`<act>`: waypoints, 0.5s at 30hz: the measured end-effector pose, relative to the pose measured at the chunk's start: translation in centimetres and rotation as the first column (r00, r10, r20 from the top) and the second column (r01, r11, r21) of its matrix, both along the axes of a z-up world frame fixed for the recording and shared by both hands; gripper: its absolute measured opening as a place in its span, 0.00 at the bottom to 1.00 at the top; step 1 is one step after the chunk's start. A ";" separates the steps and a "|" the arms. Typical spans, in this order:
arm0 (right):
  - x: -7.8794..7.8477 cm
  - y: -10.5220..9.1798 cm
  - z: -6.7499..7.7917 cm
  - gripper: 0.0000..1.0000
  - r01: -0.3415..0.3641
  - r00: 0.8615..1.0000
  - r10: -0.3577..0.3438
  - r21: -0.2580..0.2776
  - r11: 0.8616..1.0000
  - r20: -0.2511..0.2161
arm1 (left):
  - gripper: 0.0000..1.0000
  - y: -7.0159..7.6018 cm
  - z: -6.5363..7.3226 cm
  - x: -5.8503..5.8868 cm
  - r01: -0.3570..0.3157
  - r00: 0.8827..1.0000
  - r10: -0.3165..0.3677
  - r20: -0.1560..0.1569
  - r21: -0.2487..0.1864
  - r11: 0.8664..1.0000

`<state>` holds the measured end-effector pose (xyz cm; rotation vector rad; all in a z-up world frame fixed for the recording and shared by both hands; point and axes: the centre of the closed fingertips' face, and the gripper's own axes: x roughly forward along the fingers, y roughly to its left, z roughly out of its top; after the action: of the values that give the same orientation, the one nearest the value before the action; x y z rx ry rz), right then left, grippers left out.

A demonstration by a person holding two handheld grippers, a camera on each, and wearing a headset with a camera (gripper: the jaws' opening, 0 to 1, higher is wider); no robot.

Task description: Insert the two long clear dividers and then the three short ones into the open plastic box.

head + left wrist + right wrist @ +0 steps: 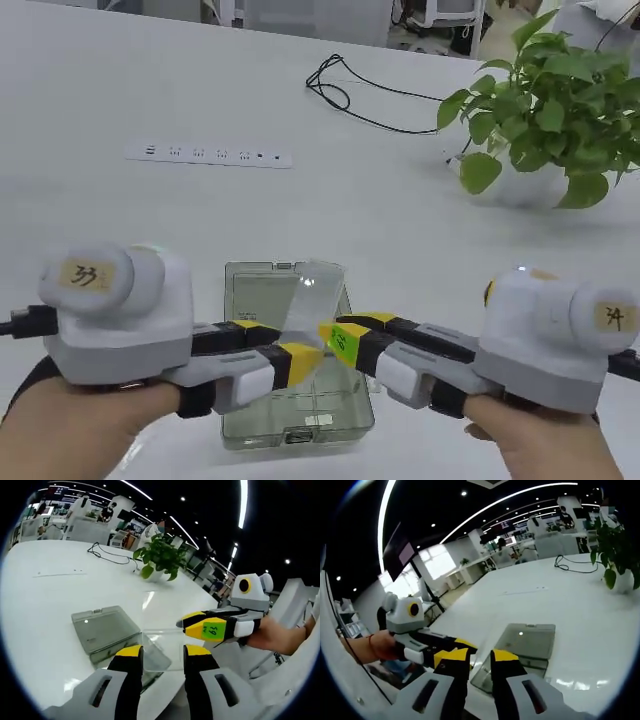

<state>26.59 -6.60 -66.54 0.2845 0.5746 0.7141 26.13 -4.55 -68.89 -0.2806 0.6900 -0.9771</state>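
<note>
Head view: your left gripper [290, 360] and right gripper [340, 336] meet tip to tip above the open plastic box [233, 340] at the near table edge. A clear divider [312, 295] stands tilted between them.
Left gripper view: jaws parted, sheet across the gap; cannot tell if it grips. Right gripper pinches the sheet's right edge.
Right gripper view: jaws nearly together, box beyond.

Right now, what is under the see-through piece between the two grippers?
The open plastic box lies under the clear divider, on the white table. The left gripper and right gripper cover the box's middle, so whatever is inside there is hidden.
</note>
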 end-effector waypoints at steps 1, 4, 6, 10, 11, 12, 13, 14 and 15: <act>0.0 0.1 -0.1 0.17 0.003 1.000 -0.003 0.003 1.000 -0.007 | 0.30 0.0 0.0 0.0 0.003 1.000 -0.003 0.004 0.004 1.000; 0.1 0.2 -0.2 0.15 0.013 1.000 -0.013 0.017 1.000 -0.021 | 0.30 0.0 0.1 0.0 0.007 1.000 -0.008 0.015 0.013 1.000; 0.1 0.3 -0.2 0.15 0.017 1.000 -0.016 0.026 1.000 -0.027 | 0.30 0.0 0.0 0.0 0.012 1.000 -0.013 0.020 0.020 1.000; 0.1 0.6 -0.3 0.08 0.022 0.999 -0.020 0.044 0.999 -0.043 | 0.30 -0.1 0.0 -0.1 0.016 1.000 -0.017 0.019 0.020 1.000; 0.2 0.6 -0.3 0.08 0.056 0.996 -0.052 0.063 0.996 -0.068 | 0.30 -0.1 0.0 0.0 0.011 1.000 -0.011 0.024 0.021 1.000; 0.2 0.7 -0.2 0.07 0.069 0.995 -0.064 0.074 0.995 -0.077 | 0.30 -0.2 0.0 0.0 0.006 1.000 -0.006 0.020 0.018 1.000; 0.2 0.7 -0.2 0.07 0.075 0.994 -0.069 0.077 0.994 -0.081 | 0.30 -0.2 0.1 0.1 0.005 1.000 -0.006 0.021 0.016 1.000; 0.2 0.7 -0.3 0.07 0.080 0.994 -0.074 0.069 0.994 -0.084 | 0.31 -0.2 0.0 0.2 0.007 0.999 -0.008 0.036 0.023 1.000; 0.2 0.7 -0.3 0.07 0.080 0.994 -0.074 0.068 0.994 -0.085 | 0.31 -0.2 0.0 0.1 0.008 0.999 -0.009 0.035 0.026 1.000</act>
<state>26.80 -5.89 -66.82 0.4020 0.6140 0.6512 26.27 -4.80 -68.93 -0.2374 0.6712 -0.9788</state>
